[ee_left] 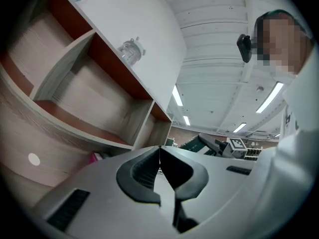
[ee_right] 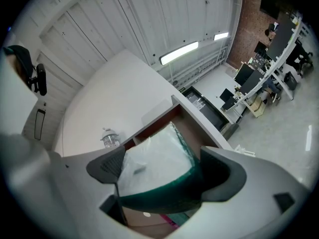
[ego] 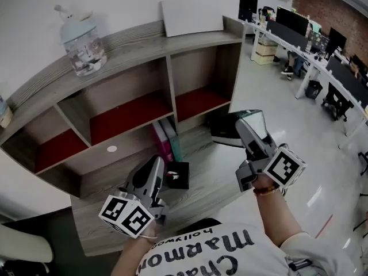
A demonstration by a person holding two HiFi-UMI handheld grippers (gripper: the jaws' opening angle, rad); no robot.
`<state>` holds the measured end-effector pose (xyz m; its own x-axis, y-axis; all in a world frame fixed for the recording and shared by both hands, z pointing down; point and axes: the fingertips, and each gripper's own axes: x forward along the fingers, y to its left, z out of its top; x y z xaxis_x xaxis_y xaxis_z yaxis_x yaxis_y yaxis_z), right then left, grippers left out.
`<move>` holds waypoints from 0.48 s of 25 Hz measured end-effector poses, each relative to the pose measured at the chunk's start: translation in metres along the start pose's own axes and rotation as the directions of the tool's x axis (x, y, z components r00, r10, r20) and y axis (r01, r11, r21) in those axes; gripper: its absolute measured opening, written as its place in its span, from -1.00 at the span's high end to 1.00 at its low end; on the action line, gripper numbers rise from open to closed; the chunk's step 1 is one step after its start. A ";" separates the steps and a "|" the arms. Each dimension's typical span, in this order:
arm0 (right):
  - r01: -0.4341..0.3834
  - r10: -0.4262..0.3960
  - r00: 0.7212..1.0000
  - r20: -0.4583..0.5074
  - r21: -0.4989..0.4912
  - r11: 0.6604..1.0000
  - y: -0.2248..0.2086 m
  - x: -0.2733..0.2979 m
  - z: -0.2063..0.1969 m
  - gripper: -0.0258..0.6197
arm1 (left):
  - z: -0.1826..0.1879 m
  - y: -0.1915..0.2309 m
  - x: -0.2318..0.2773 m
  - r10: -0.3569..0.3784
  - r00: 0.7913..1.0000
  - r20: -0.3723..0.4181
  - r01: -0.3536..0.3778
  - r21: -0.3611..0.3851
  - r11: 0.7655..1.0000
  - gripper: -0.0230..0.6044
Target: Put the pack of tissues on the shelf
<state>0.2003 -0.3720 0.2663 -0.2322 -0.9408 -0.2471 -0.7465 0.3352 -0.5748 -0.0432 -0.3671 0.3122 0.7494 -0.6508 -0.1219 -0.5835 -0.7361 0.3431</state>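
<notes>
right gripper [ee_right: 167,176] clamped wide on pack [ego: 223,131], above desk [ego: 213,174], short of shelf [ego: 190,42] | left gripper [ee_left: 159,151] pressed together, empty | risk: soft wrap may slip, or pack corner may strike divider [ego: 171,85] if brought in skewed | room: right red-floored bay [ego: 198,101] stands open; books [ego: 165,142] below divider; jar [ego: 83,45] on top, well apart

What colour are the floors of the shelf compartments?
Dark red; the shelf shows best in the head view.

Shelf [ego: 138,37] matt woodgrain; tissue pack [ee_right: 154,163] glossy plastic wrap; jar [ego: 84,48] clear.
</notes>
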 end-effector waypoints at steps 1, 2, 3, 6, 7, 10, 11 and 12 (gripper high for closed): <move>-0.006 0.006 1.000 0.006 0.004 1.000 -0.002 0.007 0.002 -0.56 | 0.004 0.003 -0.001 0.018 1.000 0.008 -0.018 0.005 1.000 0.87; -0.017 0.017 1.000 0.013 0.011 1.000 -0.003 0.014 0.004 -0.56 | 0.007 0.006 -0.001 0.036 0.999 0.014 -0.036 0.009 0.999 0.87; -0.028 0.028 0.999 0.020 0.016 0.999 -0.005 0.022 0.006 -0.56 | 0.010 0.009 -0.001 0.052 0.998 0.019 -0.052 0.014 0.999 0.87; -0.018 0.018 1.000 0.016 -0.012 1.000 -0.016 0.046 0.006 -0.56 | 0.021 0.013 0.002 0.094 0.995 0.041 -0.095 0.034 0.995 0.87; -0.010 0.010 1.000 0.008 -0.029 1.000 -0.020 0.054 0.004 -0.56 | 0.024 0.014 0.002 0.109 0.993 0.048 -0.111 0.041 0.993 0.87; -0.021 0.021 1.000 0.012 -0.061 0.998 -0.025 0.079 0.004 -0.56 | 0.030 0.020 0.005 0.150 0.987 0.059 -0.154 0.054 0.987 0.87; -0.024 0.026 0.999 0.020 -0.074 0.997 -0.027 0.086 0.005 -0.56 | 0.031 0.021 0.005 0.162 0.985 0.059 -0.166 0.058 0.984 0.87; -0.025 0.028 0.999 0.030 -0.093 0.995 -0.029 0.094 0.007 -0.56 | 0.033 0.023 0.006 0.173 0.983 0.060 -0.177 0.062 0.982 0.87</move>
<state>0.2043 -0.4698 0.2548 -0.2338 -0.9291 -0.2867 -0.7955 0.3523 -0.4931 -0.0622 -0.3943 0.2887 0.6168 -0.7785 -0.1158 -0.7252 -0.6193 0.3009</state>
